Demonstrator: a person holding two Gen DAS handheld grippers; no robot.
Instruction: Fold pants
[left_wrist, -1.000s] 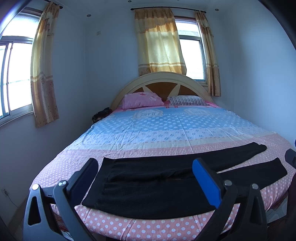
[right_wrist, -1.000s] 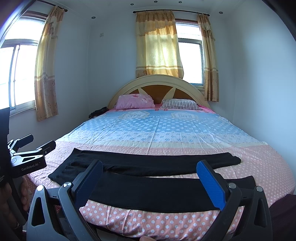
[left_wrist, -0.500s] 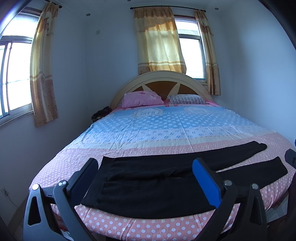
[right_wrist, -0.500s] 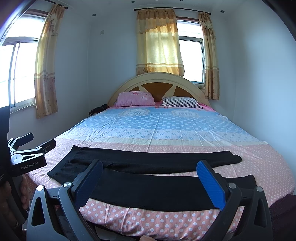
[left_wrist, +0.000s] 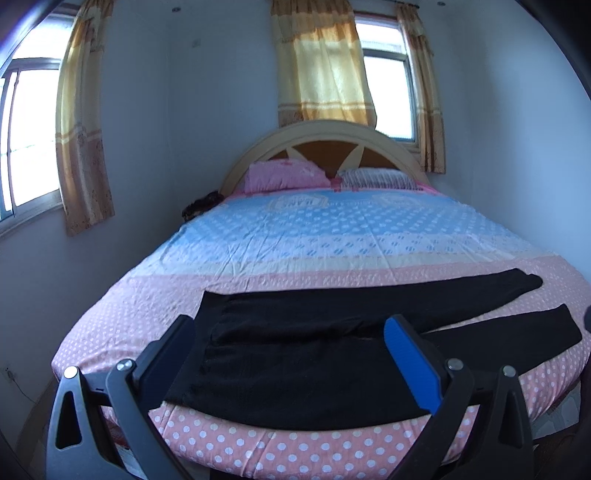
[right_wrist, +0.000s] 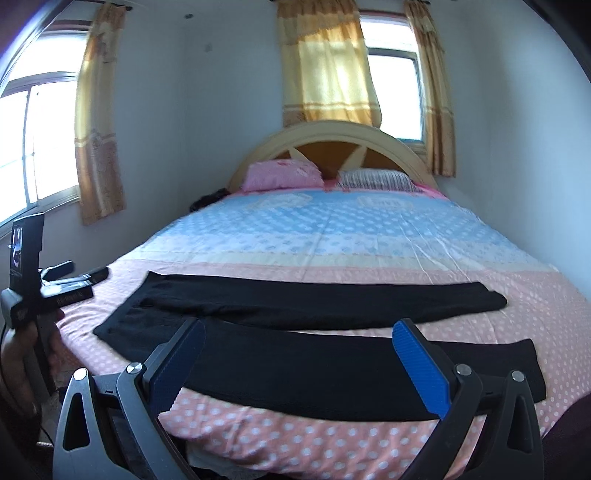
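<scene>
From the left wrist view, the left claw is spread wide with nothing between its two fingers, the blue pad of the right-hand finger facing inward, and it hangs above the foot of the bed without touching anything. A pair of black pants lies flat across the pink polka-dot end of the bedspread, waistband toward the left edge of the bed and both legs running to the right, the far leg angling slightly away from the near one so a thin wedge of pink shows between them. A pink pillow and a striped pillow sit side by side against the arched headboard. From the right wrist view, the right claw is likewise fully parted and empty, held over the near leg of the pants, whose lower edge runs close to the foot of the bed. At the far left of this view the left claw appears from the side, gripped by a hand, just beside the bed's corner and clear of the waistband.
</scene>
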